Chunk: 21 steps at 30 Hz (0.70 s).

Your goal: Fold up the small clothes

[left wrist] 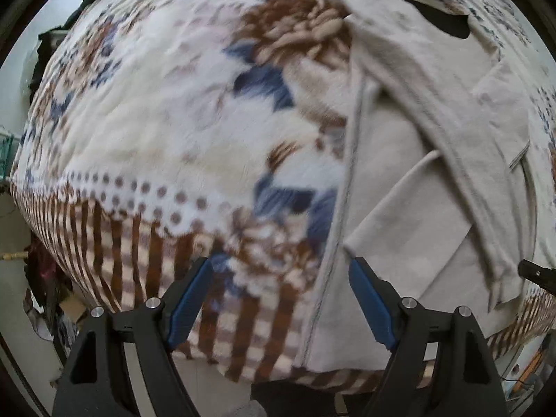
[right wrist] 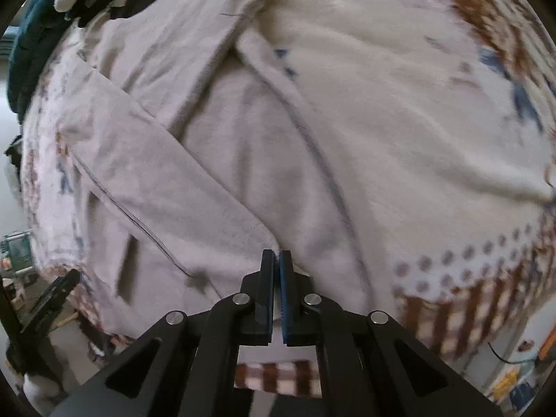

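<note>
A pale beige garment lies spread on a floral blanket, at the right of the left wrist view, with a folded flap and a stitched edge running down its left side. My left gripper is open and empty, above the blanket just left of the garment's near edge. In the right wrist view the same garment fills the middle. My right gripper is shut on a folded corner of the garment near its lower edge.
The blanket with brown and blue flowers covers a bed; its striped brown border hangs over the near edge. Dark clothes lie at the far end. Floor clutter shows at the lower left.
</note>
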{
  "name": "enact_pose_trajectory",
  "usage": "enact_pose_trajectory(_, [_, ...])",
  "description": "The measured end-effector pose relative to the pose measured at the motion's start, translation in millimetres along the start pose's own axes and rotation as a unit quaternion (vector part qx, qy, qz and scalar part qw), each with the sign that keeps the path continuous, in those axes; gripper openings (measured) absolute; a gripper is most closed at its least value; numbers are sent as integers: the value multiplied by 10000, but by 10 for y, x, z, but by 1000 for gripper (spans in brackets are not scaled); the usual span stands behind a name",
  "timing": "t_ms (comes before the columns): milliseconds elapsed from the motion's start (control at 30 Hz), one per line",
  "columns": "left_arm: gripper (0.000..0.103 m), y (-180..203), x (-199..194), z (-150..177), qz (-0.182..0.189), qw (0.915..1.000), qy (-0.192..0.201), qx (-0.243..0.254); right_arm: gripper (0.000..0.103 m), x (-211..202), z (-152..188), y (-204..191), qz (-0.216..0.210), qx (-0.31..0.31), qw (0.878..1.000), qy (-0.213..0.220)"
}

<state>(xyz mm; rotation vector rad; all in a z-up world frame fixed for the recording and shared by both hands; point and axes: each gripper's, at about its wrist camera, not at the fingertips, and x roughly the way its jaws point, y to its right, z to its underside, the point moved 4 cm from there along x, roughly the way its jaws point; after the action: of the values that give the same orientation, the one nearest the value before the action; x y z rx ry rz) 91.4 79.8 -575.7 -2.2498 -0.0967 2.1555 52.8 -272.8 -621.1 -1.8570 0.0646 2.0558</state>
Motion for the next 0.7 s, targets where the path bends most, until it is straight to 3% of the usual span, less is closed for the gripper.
enact_pose_trajectory(100, [79, -79, 73, 102, 73, 9999, -79, -100, 2, -77, 168, 265, 166, 28, 9998, -99])
enact_pose_trajectory(200, [79, -37, 208, 146, 223, 9994, -213, -154, 6, -100, 220, 230, -5, 137, 9996, -236])
enact_pose_trajectory(267, [79, -86, 250, 222, 406, 9984, -340, -172, 27, -188, 157, 304, -213, 247, 9988, -365])
enact_pose_trajectory(367, [79, -106, 328, 342, 791, 9953, -519, -181, 50, -453, 103, 621, -361, 450, 9981, -233])
enact_pose_trajectory(533, [77, -68, 536, 569, 1441, 9850, -939, -153, 53, -549, 143, 1186, -399, 780, 9950, -480])
enact_pose_trajectory(567, [70, -52, 545, 609, 1632, 9817, -967, -186, 53, -498, 197, 1296, -453, 827, 9935, -632])
enact_pose_trajectory(600, [61, -22, 539, 657, 1845, 9779, -967, -204, 53, -397, 45, 1136, -494, 864, 9924, -719])
enact_pose_trajectory(667, [14, 35, 537, 757, 1947, 9754, -1035, -85, 53, -253, 33, 1169, -582, 912, 9899, -914])
enact_pose_trajectory(700, [9, 75, 543, 809, 1943, 9749, -1086, -10, 53, -177, 32, 1185, -640, 947, 9887, -970])
